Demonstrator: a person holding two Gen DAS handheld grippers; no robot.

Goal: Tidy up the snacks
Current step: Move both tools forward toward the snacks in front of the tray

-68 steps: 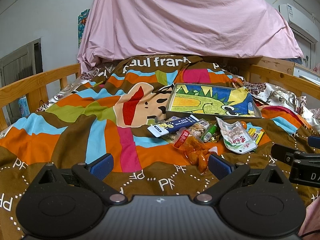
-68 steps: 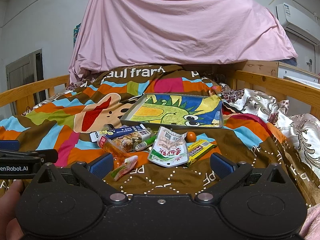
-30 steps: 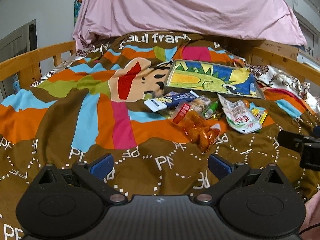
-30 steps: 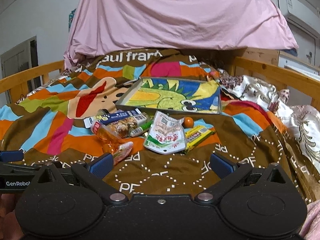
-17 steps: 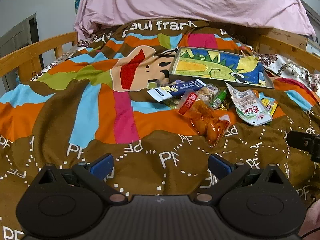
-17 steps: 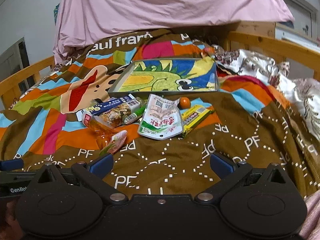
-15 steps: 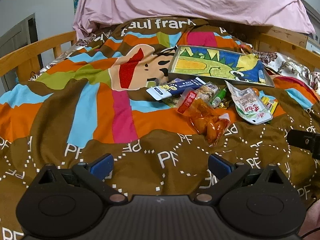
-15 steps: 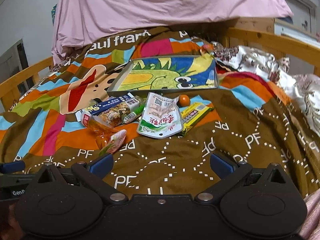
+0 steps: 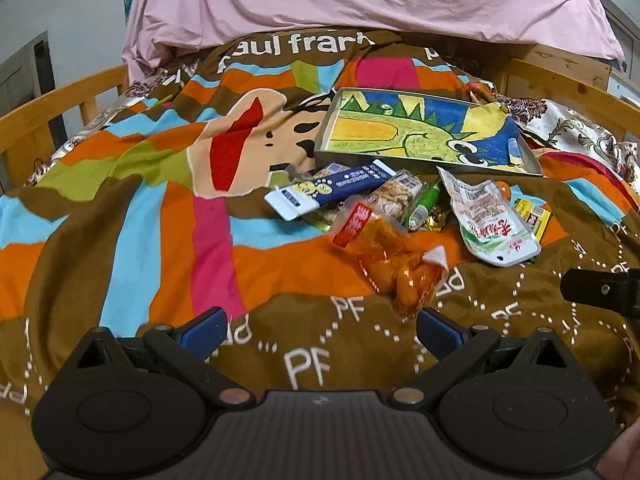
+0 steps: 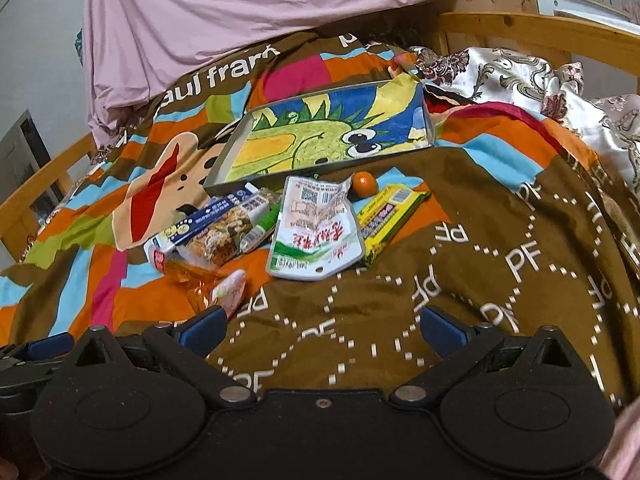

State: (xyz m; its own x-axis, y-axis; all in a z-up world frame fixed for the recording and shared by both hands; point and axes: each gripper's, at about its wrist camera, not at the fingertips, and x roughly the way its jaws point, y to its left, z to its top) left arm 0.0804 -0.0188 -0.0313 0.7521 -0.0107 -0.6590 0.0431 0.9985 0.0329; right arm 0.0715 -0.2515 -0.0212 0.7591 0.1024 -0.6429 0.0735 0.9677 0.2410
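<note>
Snacks (image 10: 316, 232) lie heaped beside tray (image 10: 430, 128).

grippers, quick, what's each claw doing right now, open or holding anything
Left claw: open, holding nothing, just short of the orange snack bag.
Right claw: open, holding nothing.

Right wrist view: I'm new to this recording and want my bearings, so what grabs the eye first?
A heap of snack packets lies mid-frame on a loud striped cartoon bedspread, a white-green pouch on top. Just behind sits an empty tray with a dinosaur drawing, and pink sheeting drapes the background.
</note>
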